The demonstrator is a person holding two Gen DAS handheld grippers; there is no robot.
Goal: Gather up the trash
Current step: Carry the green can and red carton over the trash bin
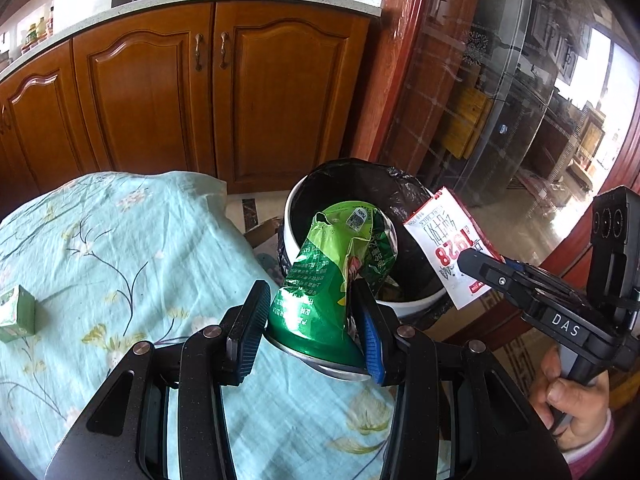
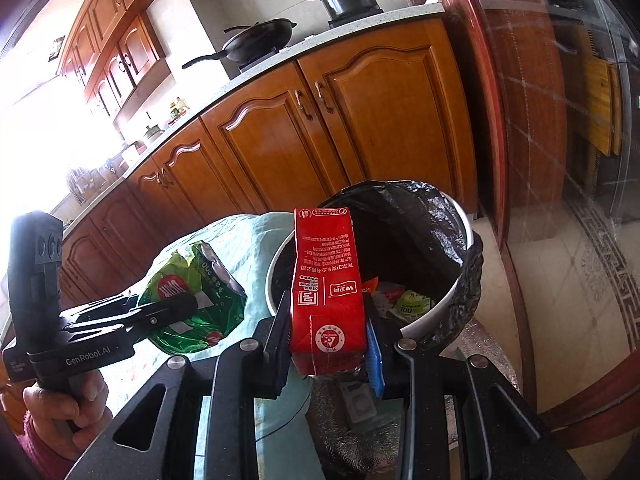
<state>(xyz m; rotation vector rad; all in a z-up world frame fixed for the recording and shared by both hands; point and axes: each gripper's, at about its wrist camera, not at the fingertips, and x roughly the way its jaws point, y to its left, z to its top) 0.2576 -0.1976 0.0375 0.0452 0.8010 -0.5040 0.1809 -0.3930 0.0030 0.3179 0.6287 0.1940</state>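
Observation:
My left gripper (image 1: 310, 324) is shut on a crumpled green snack bag (image 1: 332, 276), held at the near rim of the white trash bin (image 1: 412, 304) with its black liner. My right gripper (image 2: 328, 344) is shut on a red and white milk carton (image 2: 326, 292), held upright over the bin's near rim (image 2: 436, 312). In the left wrist view the carton (image 1: 448, 248) and the right gripper (image 1: 476, 260) hang over the bin's right side. In the right wrist view the green bag (image 2: 192, 304) and left gripper (image 2: 176, 304) are at the left. Trash lies in the bin.
A small green carton (image 1: 16, 314) stands on the table with the light blue floral cloth (image 1: 120, 248) at the left. Wooden kitchen cabinets (image 1: 192, 92) stand behind, a glass sliding door (image 1: 520, 100) at the right. The bin sits on the tiled floor beside the table.

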